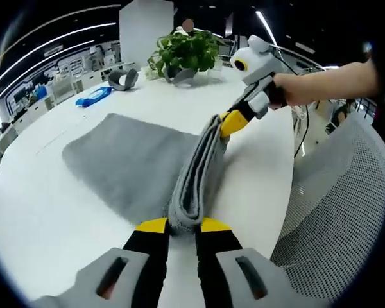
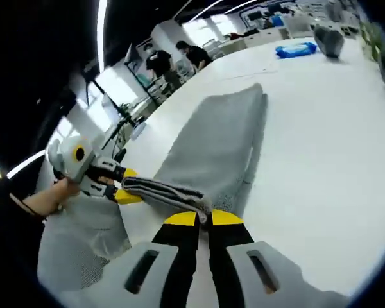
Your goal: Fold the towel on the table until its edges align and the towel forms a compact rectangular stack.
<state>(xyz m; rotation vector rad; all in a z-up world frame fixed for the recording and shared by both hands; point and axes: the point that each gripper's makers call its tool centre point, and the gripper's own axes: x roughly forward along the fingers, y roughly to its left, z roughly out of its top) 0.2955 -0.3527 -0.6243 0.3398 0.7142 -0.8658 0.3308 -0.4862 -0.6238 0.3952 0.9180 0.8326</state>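
Yellow-tipped fingers of the left gripper (image 1: 183, 226) are seen rising from six o'clock in the left gripper view, clenched on a bunched, lifted edge of the grey towel (image 1: 125, 167), whose folds are pinched between the two tips. From that grasp the gathered edge is stretched as a thick ridge toward one o'clock, where it is clamped by the right gripper (image 1: 230, 122), held in a person's hand (image 1: 301, 88) with the forearm reaching in from three o'clock. The rest of the towel is spread flat on the white tabletop (image 1: 45, 212), extending toward ten o'clock from the lifted edge. In the right gripper view the right gripper (image 2: 204, 218) is seen at six o'clock with its fingers closed on the same rolled edge of the towel (image 2: 221, 138), and the ridge is carried toward nine o'clock to the left gripper (image 2: 125, 186), which is gripped by a hand (image 2: 54, 192) at nine o'clock. The flat part of the towel lies toward twelve o'clock across the tabletop (image 2: 314, 160). At the far side of the tabletop, a potted plant (image 1: 185, 52) is placed at twelve o'clock in the left gripper view, with a grey curved object (image 1: 123, 79) and a blue item (image 1: 94, 97) toward eleven o'clock. A mesh chair back (image 1: 337, 212) is seen at four o'clock beside the tabletop edge. People (image 2: 173, 61) are visible standing in the background at eleven o'clock in the right gripper view.
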